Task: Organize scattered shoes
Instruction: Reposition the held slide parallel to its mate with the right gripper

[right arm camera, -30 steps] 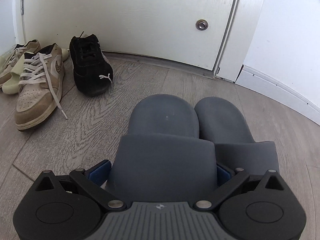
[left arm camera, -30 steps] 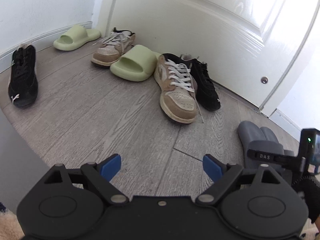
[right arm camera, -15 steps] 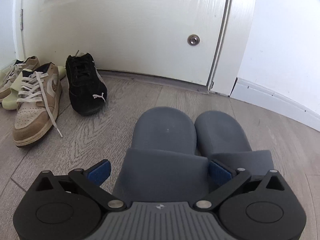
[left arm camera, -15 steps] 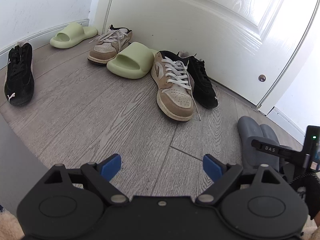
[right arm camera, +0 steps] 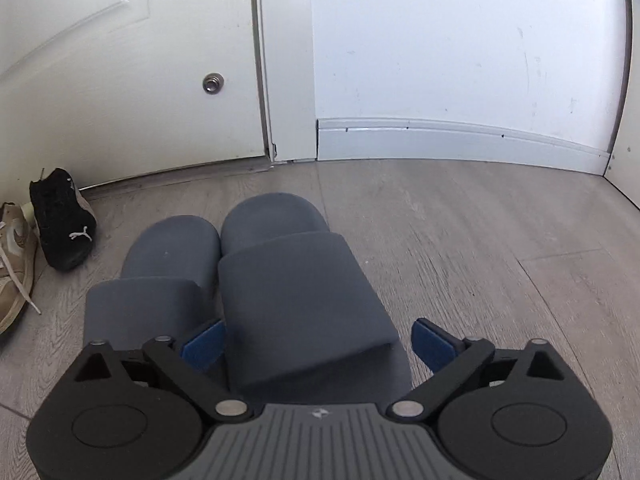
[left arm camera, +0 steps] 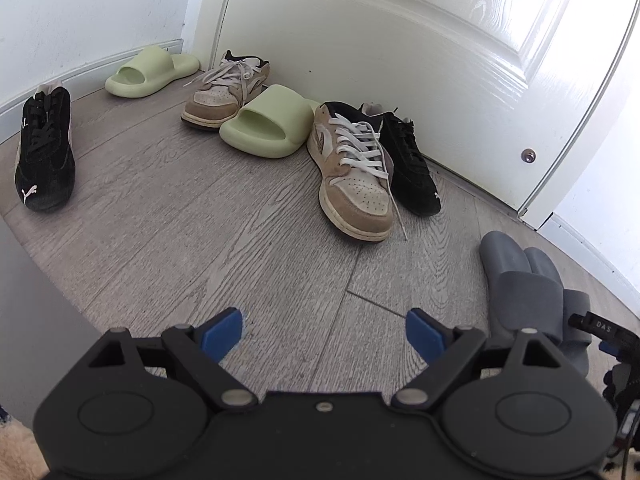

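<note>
Two grey slides lie side by side on the wood floor. My right gripper (right arm camera: pixel 318 344) is open and straddles the strap of the right grey slide (right arm camera: pixel 292 280); its left finger sits between that slide and the left grey slide (right arm camera: pixel 160 264), and a small gap shows at its right finger. My left gripper (left arm camera: pixel 323 336) hangs open over bare floor with nothing between its fingers. Ahead of it, along the door, lie a tan sneaker (left arm camera: pixel 354 176), a black sneaker (left arm camera: pixel 408 168), a green slide (left arm camera: pixel 272 126) and a second tan sneaker (left arm camera: pixel 226 92).
Another black sneaker (left arm camera: pixel 44 152) lies apart at the left by the wall, and a second green slide (left arm camera: pixel 148 72) rests in the far corner. The white door (left arm camera: pixel 400 40) and a baseboard (right arm camera: pixel 460 140) bound the floor. A grey panel (left arm camera: pixel 32 320) stands at the left.
My right gripper has shifted from the left grey slide to the right one, and its view has turned right. The left gripper's view drifted slightly; it stays open.
</note>
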